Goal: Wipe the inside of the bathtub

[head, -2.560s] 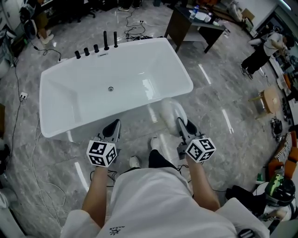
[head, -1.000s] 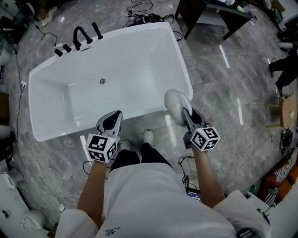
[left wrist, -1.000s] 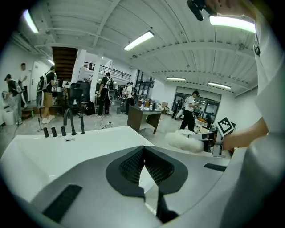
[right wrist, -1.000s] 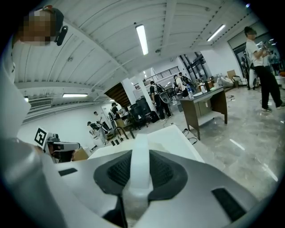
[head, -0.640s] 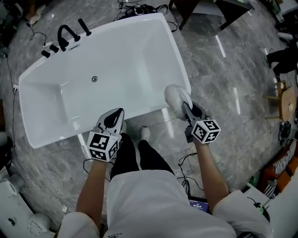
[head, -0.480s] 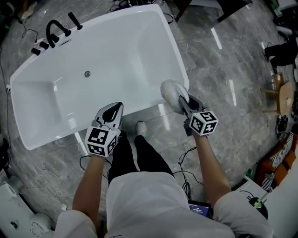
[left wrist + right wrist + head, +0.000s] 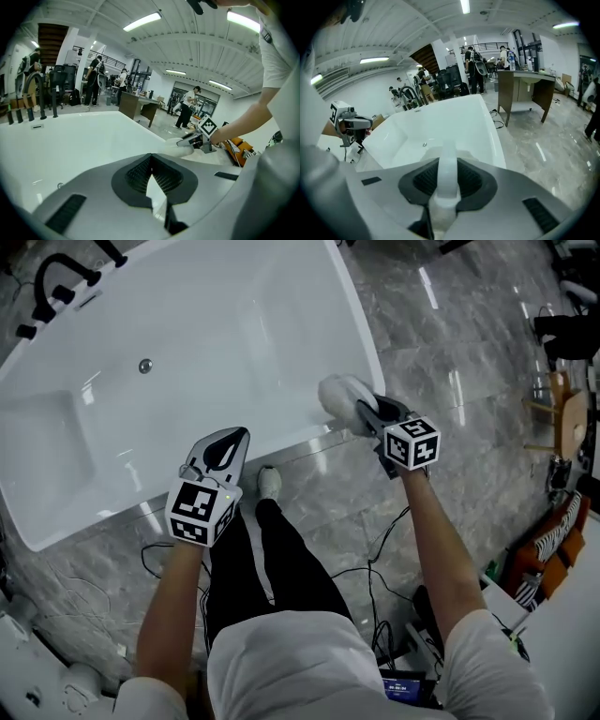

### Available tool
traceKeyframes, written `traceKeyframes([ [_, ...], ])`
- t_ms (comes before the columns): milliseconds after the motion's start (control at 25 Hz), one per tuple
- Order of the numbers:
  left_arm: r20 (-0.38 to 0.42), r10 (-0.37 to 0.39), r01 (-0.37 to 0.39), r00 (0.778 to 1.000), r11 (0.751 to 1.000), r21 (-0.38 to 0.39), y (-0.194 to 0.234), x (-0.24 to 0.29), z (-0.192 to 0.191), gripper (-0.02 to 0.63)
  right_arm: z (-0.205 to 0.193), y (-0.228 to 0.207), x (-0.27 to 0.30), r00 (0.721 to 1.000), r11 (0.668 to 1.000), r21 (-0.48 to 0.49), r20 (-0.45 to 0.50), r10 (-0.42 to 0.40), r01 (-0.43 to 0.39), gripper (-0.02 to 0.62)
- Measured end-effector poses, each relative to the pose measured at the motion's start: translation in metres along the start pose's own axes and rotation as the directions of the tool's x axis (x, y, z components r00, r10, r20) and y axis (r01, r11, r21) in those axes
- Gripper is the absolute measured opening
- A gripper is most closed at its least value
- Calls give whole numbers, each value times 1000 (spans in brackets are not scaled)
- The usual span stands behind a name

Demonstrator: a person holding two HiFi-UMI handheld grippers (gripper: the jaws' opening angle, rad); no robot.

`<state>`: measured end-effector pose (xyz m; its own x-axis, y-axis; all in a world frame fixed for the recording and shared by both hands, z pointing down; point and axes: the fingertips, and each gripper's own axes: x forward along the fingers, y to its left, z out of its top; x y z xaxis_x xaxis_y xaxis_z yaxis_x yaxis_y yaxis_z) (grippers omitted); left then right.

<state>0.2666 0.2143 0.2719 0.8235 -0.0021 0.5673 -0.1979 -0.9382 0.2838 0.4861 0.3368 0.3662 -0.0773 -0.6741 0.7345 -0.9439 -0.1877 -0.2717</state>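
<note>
Marble floor (image 7: 450,343), white tub (image 7: 216,343) right below us. Our right tongs (image 7: 367,412) pinch a scrubber (image 7: 339,397) by the tub's rim, and our left tongs (image 7: 220,451) are pressed together, empty. We reckon no wiping's done yet.

Left hand-held gripper (image 7: 238,435) closed, right one (image 7: 364,411) clamped.

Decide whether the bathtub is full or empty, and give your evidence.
Empty. The bathtub has a bare white floor, its drain shows plainly, and no water line crosses the walls.
</note>
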Motion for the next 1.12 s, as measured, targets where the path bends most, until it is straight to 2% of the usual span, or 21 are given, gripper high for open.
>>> traceKeyframes([
  [200,-12,-1,1,1000,1000,1,12,29,-16,12,-13,-23,33,994,998,-58,-109,-6,-1,98],
  [440,-26,4,-3,1000,1000,10,23,48,-30,12,-25,-33,65,974,994,-111,-226,-12,-14,98],
  [640,-44,7,-6,999,1000,17,28,55,-41,12,-35,-30,85,932,975,-215,-360,-32,-49,98],
  [880,-48,25,-24,999,999,29,34,60,-49,12,-46,-28,104,871,956,-281,-487,-67,-84,98],
  [1000,-44,44,-43,998,999,32,38,59,-50,12,-51,-29,114,847,957,-276,-527,-75,-87,98],
  [1120,-43,60,-59,997,998,31,43,55,-51,12,-56,-27,124,835,964,-254,-546,-75,-80,98],
])
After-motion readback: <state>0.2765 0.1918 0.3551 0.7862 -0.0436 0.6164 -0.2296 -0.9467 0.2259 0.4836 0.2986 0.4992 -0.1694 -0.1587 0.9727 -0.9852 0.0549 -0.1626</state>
